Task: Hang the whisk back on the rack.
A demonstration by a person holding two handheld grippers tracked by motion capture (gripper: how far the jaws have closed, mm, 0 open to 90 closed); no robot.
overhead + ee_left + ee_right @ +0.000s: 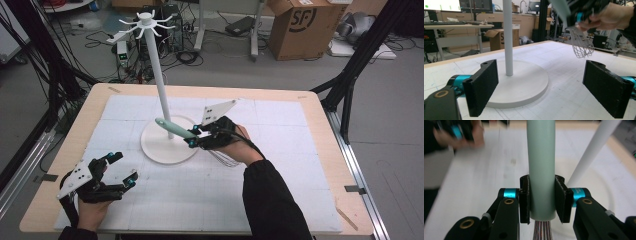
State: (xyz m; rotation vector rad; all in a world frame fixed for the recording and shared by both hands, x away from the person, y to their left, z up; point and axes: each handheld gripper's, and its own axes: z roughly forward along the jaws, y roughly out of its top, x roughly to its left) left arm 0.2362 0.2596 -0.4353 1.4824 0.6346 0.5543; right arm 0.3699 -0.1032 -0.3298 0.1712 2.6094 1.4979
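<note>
A whisk with a pale green handle [175,129] is held above the table, and my right gripper [194,136] is shut on that handle. In the right gripper view the pads clamp the handle [541,165] from both sides, with the wires just below them. The wire head [581,45] hangs under the hand in the left gripper view. A white hook stand [157,75] rises from its round base [160,147], just left of the whisk. My left gripper [123,167] rests at the front left, jaws open and nothing between them [544,85].
A white gridded mat [280,190] covers most of the wooden table. The stand's hooks [146,22] spread high above the table's far side. On the floor beyond the table are a cardboard box [300,25], cables and black frame legs [350,75].
</note>
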